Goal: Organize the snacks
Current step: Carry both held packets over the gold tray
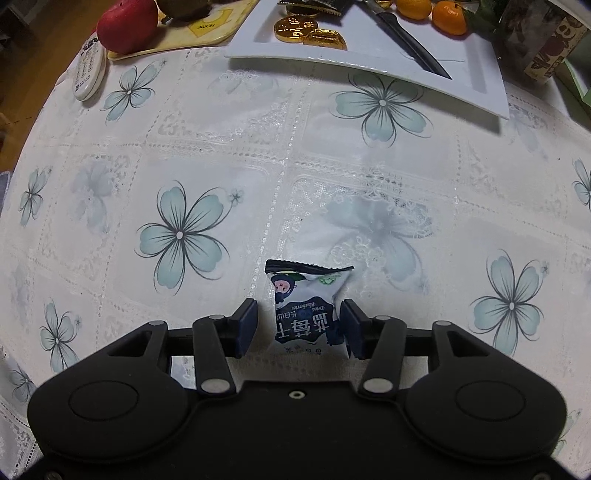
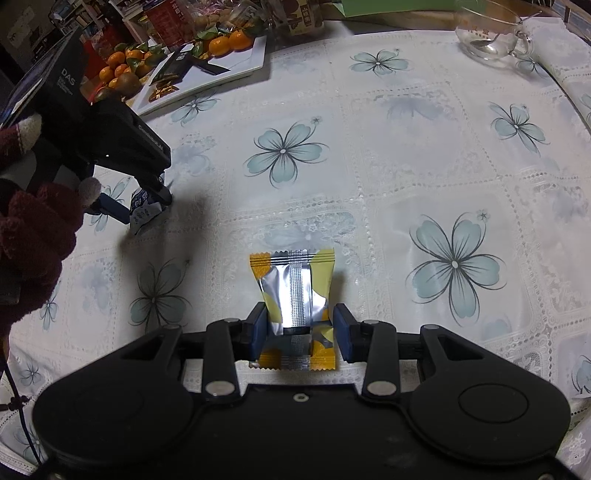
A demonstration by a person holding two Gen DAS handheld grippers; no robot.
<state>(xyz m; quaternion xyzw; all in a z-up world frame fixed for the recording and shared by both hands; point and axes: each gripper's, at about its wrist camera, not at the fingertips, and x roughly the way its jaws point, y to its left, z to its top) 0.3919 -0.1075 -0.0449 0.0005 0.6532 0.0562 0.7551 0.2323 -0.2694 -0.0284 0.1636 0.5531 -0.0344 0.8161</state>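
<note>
The left tongs stand spread around a blueberry packet lying on the desk; centring before closing seems wise. The right tongs pinch a yellow candy wrapper.

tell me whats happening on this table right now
A person in dark red gloves is sorting snacks with a handheld gripper in each hand. The right gripper is clamped on a yellow and silver snack packet. The left gripper points down over a blue and white dried blueberry packet; the packet sits between its pads, with a gap on one side. Further back, a white tray holds gold coins, tangerines and a black knife.
</note>
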